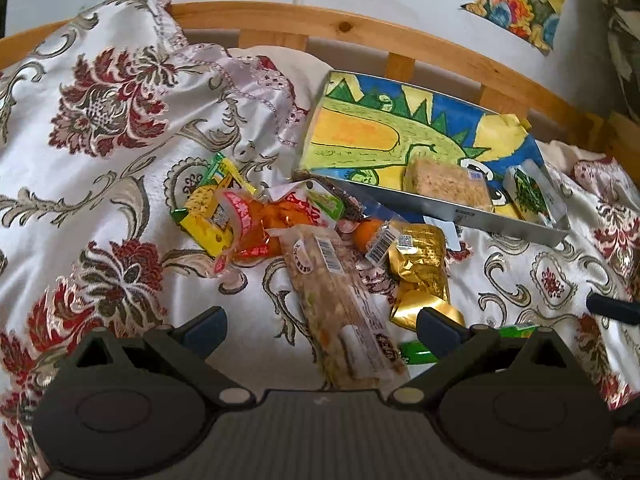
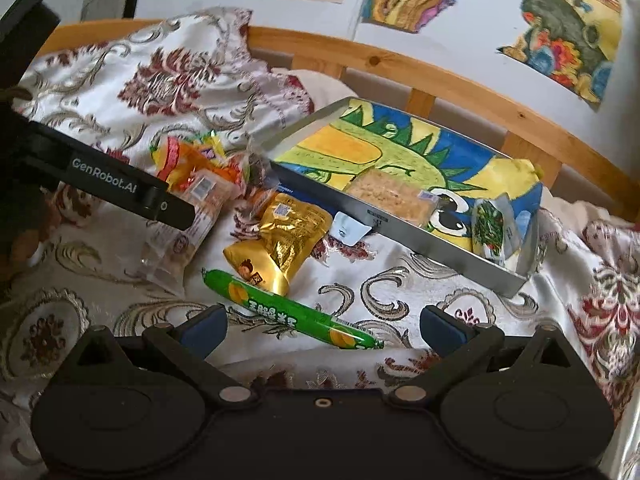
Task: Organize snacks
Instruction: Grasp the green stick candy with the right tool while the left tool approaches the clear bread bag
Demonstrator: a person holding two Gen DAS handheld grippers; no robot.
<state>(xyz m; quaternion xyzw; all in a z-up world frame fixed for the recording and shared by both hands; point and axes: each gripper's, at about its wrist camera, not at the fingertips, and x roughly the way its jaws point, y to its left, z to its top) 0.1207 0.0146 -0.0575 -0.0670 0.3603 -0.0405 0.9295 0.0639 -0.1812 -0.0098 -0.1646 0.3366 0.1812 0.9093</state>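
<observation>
The green sausage stick (image 2: 290, 312) lies between the spread, empty right gripper (image 2: 322, 330) fingers, long axis ten-to-four; the left gripper (image 1: 322, 330), likewise open, is positioned over the nut bar (image 1: 340, 300).

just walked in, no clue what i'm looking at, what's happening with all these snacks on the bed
A person with a gripper in each hand is sorting snacks into a metal tray lined with a dinosaur drawing. A rice cake bar and a green-leaf packet already lie in it. The rest sit piled on the floral bedspread. The left gripper, open, frames a long clear-wrapped bar; the right gripper, open, hovers over a green sausage stick. Neither holds anything.
</observation>
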